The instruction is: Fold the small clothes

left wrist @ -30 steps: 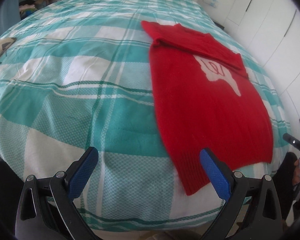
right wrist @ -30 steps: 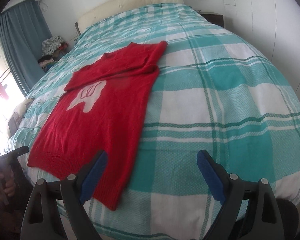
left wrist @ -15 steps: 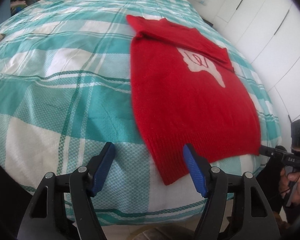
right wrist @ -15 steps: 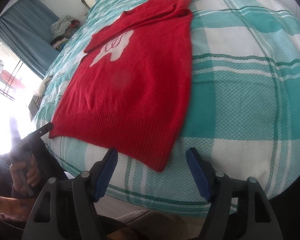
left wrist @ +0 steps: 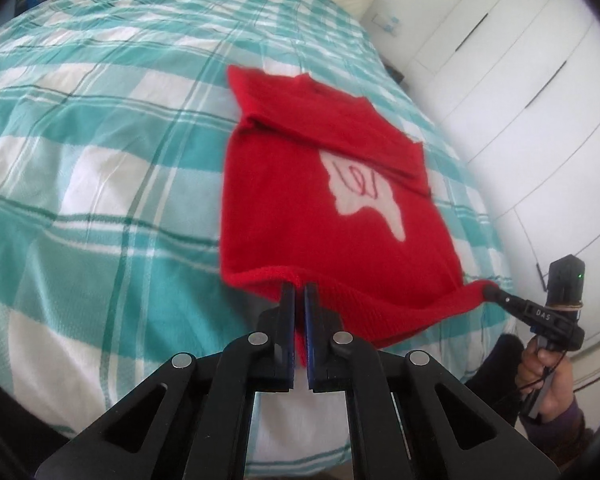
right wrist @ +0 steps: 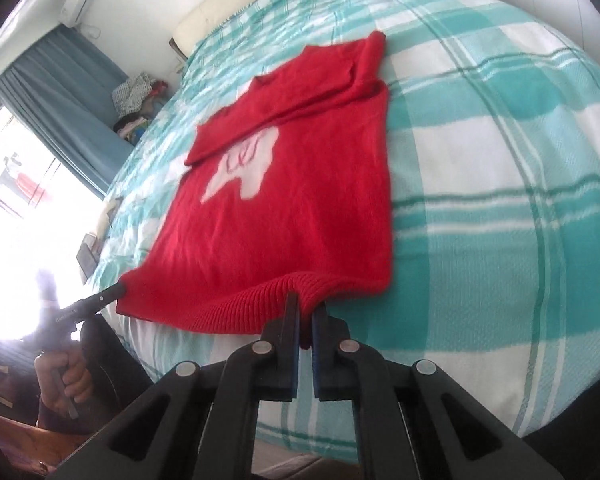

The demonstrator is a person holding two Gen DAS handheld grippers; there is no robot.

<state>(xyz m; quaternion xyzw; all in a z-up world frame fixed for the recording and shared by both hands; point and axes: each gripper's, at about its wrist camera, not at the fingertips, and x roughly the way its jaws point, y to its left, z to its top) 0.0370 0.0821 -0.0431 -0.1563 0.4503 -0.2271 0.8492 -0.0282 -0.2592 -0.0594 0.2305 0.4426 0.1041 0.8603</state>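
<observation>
Red sweater (left wrist: pixel 300 208): flat on teal-and-white checked bedspread (left wrist: pixel 100 160), white chest patch (left wrist: pixel 364 188) with illegible red script. Left gripper (left wrist: pixel 299 292) and right gripper (right wrist: pixel 306 308): each clamped on a ribbed hem corner. Right gripper body marked "DAS".

right gripper (right wrist: pixel 305 309) is pinching the ribbed hem of the red sweater (right wrist: pixel 284 196); left gripper (right wrist: pixel 121 289) is gripping the other corner; sweater's lying on the checked bedspread (right wrist: pixel 500 168)
</observation>
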